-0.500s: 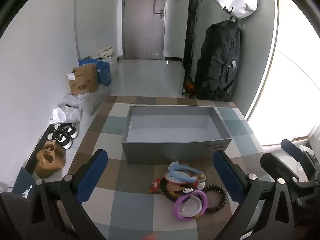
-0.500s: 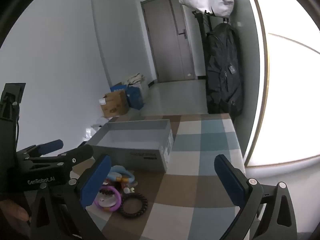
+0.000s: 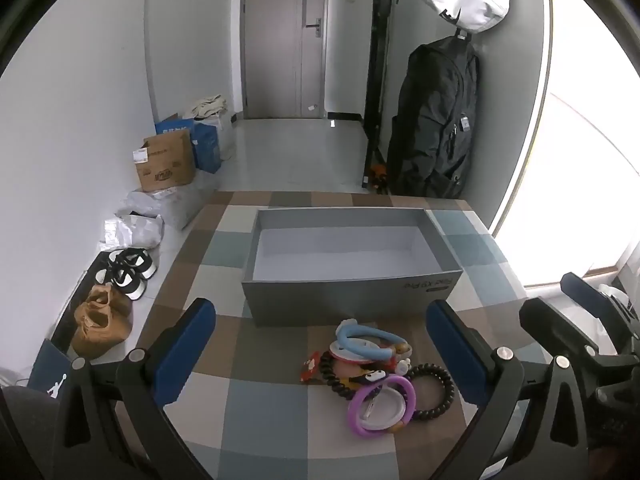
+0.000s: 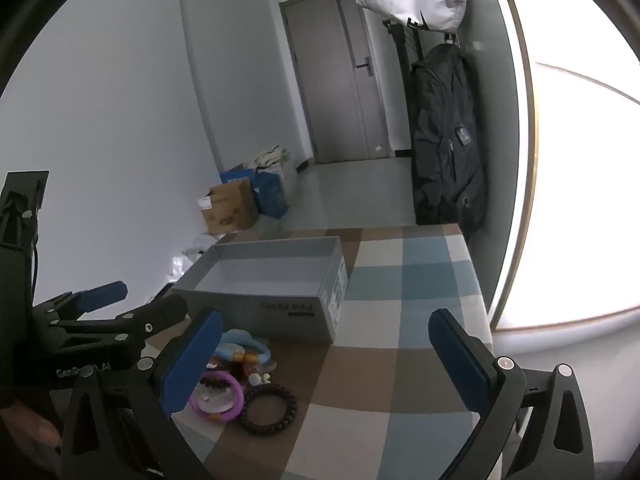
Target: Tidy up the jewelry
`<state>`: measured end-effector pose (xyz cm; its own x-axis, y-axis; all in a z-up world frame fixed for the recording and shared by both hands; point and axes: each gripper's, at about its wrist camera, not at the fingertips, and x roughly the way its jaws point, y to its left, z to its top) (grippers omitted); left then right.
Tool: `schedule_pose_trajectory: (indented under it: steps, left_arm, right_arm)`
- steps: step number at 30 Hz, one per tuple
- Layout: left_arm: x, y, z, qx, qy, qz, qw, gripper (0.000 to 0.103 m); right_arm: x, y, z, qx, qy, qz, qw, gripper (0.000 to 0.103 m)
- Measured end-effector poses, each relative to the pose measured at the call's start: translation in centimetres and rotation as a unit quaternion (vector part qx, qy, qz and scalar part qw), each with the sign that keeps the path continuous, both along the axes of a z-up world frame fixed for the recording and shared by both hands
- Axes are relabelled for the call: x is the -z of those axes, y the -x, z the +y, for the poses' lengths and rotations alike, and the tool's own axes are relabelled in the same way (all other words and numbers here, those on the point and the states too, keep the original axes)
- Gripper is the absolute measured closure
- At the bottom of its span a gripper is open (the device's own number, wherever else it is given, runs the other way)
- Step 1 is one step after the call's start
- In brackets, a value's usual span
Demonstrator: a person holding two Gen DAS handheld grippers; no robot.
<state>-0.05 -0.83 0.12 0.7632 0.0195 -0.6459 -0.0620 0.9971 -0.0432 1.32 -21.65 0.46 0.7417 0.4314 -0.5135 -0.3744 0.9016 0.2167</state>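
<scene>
Left gripper: jaws wide apart, holding nothing
Grey box: open-topped, on checkered counter
Jewelry pile: just before box
Purple bangle: nearest; black beaded bracelet touching its right side

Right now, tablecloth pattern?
Tablecloth: blue, brown and white checks; clearest in left wrist view.

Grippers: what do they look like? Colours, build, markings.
Both match: black angular frames with triangular cut-outs and silver screws, and blue pads on the fingers. The left gripper shows this in its own view; seen from the right gripper, its body carries white "GenRobot.AI" lettering, partly hidden. No cables visible on the fingers.
</scene>
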Motion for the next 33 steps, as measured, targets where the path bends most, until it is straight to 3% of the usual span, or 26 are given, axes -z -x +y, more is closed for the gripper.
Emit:
schedule_pose_trajectory:
  steps: [33]
  left_arm:
    - [0.4, 0.1, 1.2, -0.008, 0.025, 0.001, 0.9997, 0.001]
  right_arm:
    - [0.8, -0.1, -0.2, 0.006, -0.013, 0.017, 1.000, 0.000]
